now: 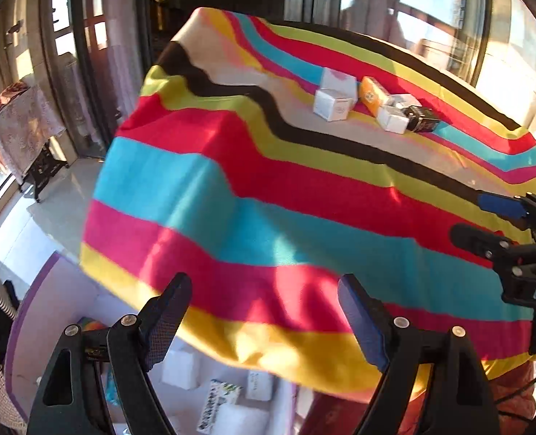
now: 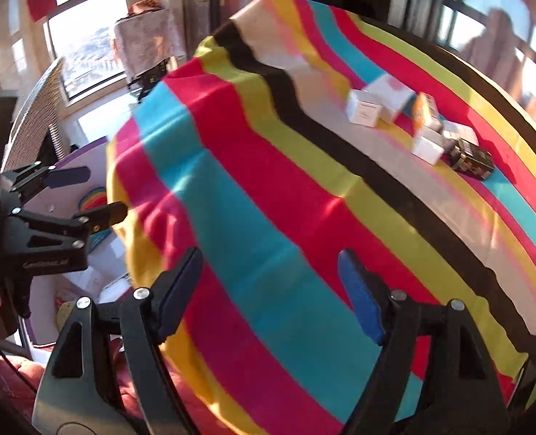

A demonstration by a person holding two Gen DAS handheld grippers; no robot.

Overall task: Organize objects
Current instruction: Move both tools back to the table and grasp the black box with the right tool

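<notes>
Several small boxes lie in a cluster on the far side of a table under a striped cloth (image 1: 268, 195): white boxes (image 1: 332, 105), an orange box (image 1: 373, 96) and a black box (image 1: 422, 119). The same cluster shows in the right wrist view: white boxes (image 2: 365, 108), orange box (image 2: 423, 110), black box (image 2: 472, 157). My left gripper (image 1: 264, 315) is open and empty, low by the table's near edge. My right gripper (image 2: 269, 290) is open and empty over the near cloth. Each gripper shows in the other's view, the right (image 1: 485, 217) and the left (image 2: 97, 195).
A low white tray with a purple rim (image 1: 43, 290) stands on the floor left of the table, holding several small boxes (image 1: 217, 404). A small covered side table (image 1: 25, 127) stands by the windows. A wicker chair back (image 2: 36, 123) is at the left.
</notes>
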